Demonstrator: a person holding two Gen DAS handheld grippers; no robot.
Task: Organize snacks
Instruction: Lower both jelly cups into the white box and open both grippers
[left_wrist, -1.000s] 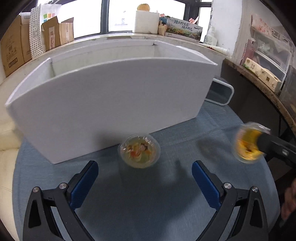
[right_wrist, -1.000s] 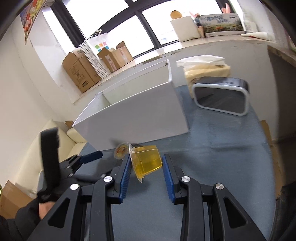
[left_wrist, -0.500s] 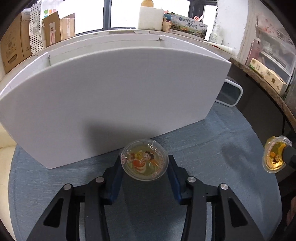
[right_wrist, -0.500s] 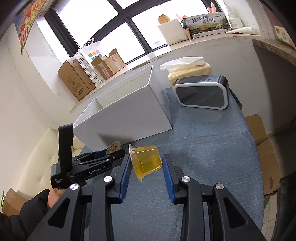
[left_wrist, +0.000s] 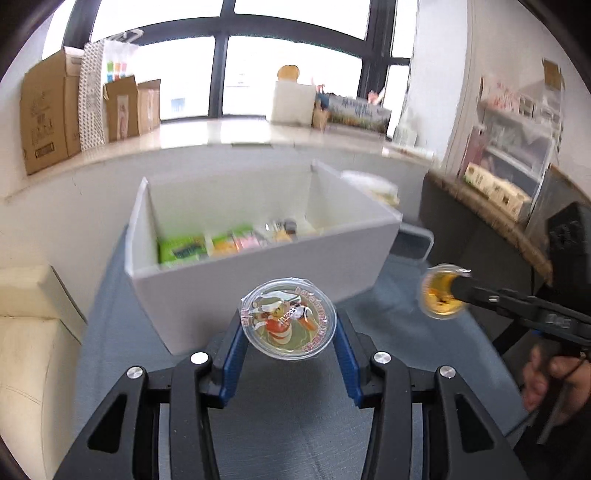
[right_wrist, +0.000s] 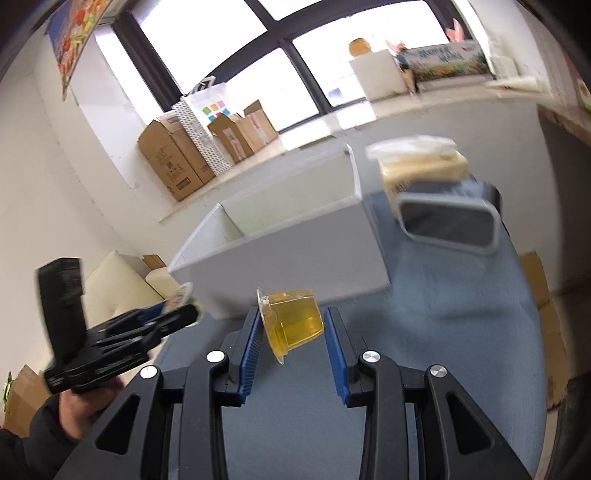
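Observation:
My left gripper (left_wrist: 288, 332) is shut on a clear jelly cup (left_wrist: 288, 318) with a cartoon lid, held in the air in front of the white box (left_wrist: 258, 269). Green, orange and pink snack packs (left_wrist: 221, 243) lie inside the box. My right gripper (right_wrist: 293, 326) is shut on a yellow jelly cup (right_wrist: 293, 319), held on its side before the box's front wall (right_wrist: 295, 258). The right gripper and its cup (left_wrist: 441, 291) also show at the right of the left wrist view. The left gripper (right_wrist: 173, 317) shows at the left of the right wrist view.
The box stands on a table with a blue cloth (right_wrist: 461, 314). A grey-rimmed dark device (right_wrist: 447, 221) and a tissue pack (right_wrist: 421, 166) sit right of the box. Cardboard boxes (left_wrist: 48, 114) line the windowsill. A cream sofa (left_wrist: 33, 350) is at the left.
My left gripper closed on the cartoon-lid jelly cup and lifted it off the table, so the box's inside now shows. My right gripper kept its yellow cup and moved nearer the box.

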